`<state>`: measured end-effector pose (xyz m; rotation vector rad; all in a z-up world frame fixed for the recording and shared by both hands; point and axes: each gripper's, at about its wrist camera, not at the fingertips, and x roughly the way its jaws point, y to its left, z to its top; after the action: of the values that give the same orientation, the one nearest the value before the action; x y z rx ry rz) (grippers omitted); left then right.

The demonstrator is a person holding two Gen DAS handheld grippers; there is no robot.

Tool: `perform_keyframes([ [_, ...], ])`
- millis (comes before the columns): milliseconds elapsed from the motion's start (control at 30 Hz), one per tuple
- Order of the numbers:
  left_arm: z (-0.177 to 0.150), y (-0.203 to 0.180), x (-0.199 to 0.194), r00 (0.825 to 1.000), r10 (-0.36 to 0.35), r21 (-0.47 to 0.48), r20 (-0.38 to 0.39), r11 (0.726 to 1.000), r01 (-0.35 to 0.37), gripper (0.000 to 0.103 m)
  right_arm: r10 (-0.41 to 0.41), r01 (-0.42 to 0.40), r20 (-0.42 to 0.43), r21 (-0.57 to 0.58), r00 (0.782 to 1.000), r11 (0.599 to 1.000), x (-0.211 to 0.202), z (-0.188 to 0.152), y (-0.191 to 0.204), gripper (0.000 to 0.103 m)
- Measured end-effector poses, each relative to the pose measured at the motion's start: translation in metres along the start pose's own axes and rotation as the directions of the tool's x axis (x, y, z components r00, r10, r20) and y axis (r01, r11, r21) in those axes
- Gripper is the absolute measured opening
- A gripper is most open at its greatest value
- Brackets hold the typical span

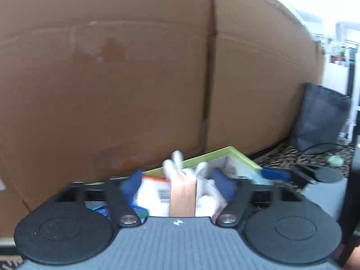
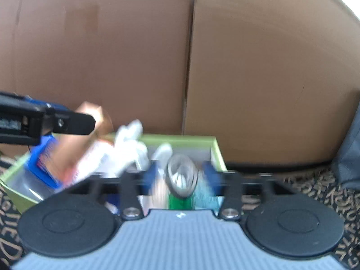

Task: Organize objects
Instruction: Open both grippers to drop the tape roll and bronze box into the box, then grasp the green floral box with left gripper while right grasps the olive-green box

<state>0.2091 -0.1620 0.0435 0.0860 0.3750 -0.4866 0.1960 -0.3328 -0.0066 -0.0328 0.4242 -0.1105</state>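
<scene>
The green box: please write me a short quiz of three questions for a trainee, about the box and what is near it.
1. True or false: the green box stands just before a cardboard wall.
2. What shows between the fingers of the right gripper? A: a metal can. B: a spoon. C: a book.
3. Fill in: in the left wrist view, the dark bag stands to the ____ of the box.
Key: 1 true; 2 A; 3 right.

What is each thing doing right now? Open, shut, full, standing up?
Left claw: open, holding nothing.
Right claw: open, holding nothing.
Green box: lid off, full of stuff.
Copper carton: upright in the box.
Dark bag: leaning on the cardboard wall.
</scene>
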Motion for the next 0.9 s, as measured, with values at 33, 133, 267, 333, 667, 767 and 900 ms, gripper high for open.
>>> perform_keyframes([
  [33, -0.003, 0.002, -0.005, 1.000, -0.004, -0.002, 0.015, 1.000, 0.004, 0.076, 0.013, -0.013, 0.011, 0.010, 1.000, 1.000, -0.004, -0.005, -0.002, 0.073],
  [133, -0.010, 0.013, -0.030, 0.998, -0.031, -0.034, 0.054, 0.999, 0.033, 0.080, 0.035, -0.038, 0.050, 0.056, 0.998, 0.998, -0.026, -0.015, -0.002, 0.086],
  [267, -0.022, 0.034, -0.071, 0.999, -0.006, -0.103, 0.054, 0.995, 0.011, 0.085, 0.042, -0.052, 0.149, 0.066, 0.988, 0.996, -0.070, -0.018, 0.011, 0.103],
  [333, -0.032, 0.043, -0.091, 0.999, 0.020, -0.128, 0.043, 0.992, -0.014, 0.087, 0.079, -0.090, 0.184, 0.051, 0.980, 0.995, -0.092, -0.021, 0.021, 0.103],
  [667, -0.100, 0.122, -0.162, 0.953, 0.267, -0.200, -0.142, 0.935, -0.292, 0.088, 0.428, -0.417, 0.157, -0.098, 0.890, 0.904, -0.135, -0.021, 0.119, 0.103],
  [767, -0.109, 0.160, -0.168, 0.920, 0.341, -0.231, -0.193, 0.895, -0.381, 0.088, 0.494, -0.481, 0.106, -0.125, 0.863, 0.868, -0.137, -0.023, 0.154, 0.103],
  [900, -0.107, 0.203, -0.171, 0.883, 0.425, -0.264, -0.196, 0.845, -0.465, 0.088, 0.546, -0.534, 0.049, -0.151, 0.836, 0.832, -0.120, -0.023, 0.204, 0.103],
])
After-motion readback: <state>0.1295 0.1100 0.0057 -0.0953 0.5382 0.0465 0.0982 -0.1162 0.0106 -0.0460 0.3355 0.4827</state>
